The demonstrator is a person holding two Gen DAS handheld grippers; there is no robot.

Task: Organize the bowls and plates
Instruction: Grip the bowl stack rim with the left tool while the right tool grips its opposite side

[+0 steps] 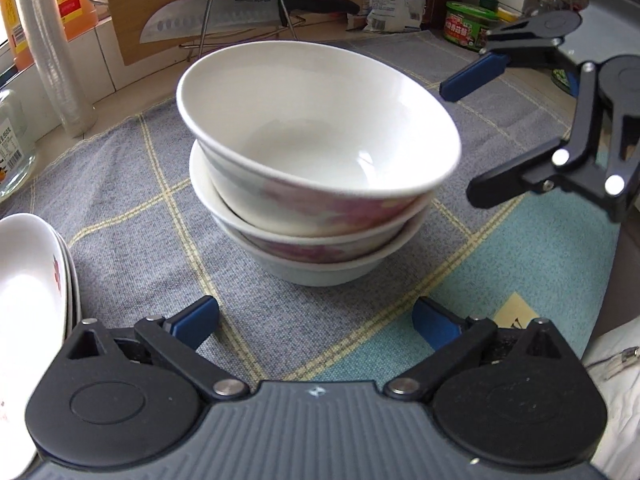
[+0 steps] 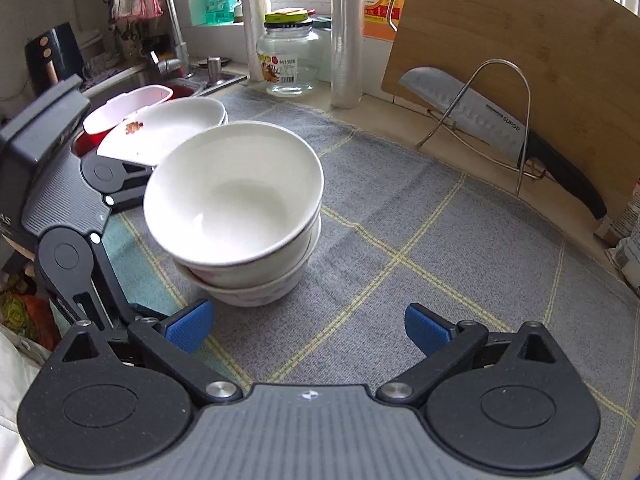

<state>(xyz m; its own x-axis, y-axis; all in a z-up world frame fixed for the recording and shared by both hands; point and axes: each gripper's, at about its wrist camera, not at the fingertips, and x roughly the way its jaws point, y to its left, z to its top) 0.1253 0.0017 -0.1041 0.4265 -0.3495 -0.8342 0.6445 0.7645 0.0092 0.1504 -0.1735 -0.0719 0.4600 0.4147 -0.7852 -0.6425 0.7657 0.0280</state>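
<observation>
Three white bowls with pink flower prints (image 1: 320,152) stand nested in a stack on the grey checked cloth (image 1: 132,184); the top bowl (image 2: 236,188) sits tilted. My left gripper (image 1: 316,324) is open just in front of the stack, nothing between its blue pads. My right gripper (image 2: 308,326) is open too, with the stack ahead and to its left; from the left wrist it shows to the right of the bowls, jaws spread and clear of them. A stack of white plates (image 2: 168,128) with a red motif lies beyond the bowls, at the cloth's edge.
A knife (image 2: 480,124) rests on a wire rack (image 2: 500,80) against a wooden cutting board (image 2: 520,40). A glass jar (image 2: 290,60) and a film roll (image 2: 346,40) stand at the back. A sink with faucet (image 2: 172,40) and red basin (image 2: 132,104) lie behind the plates.
</observation>
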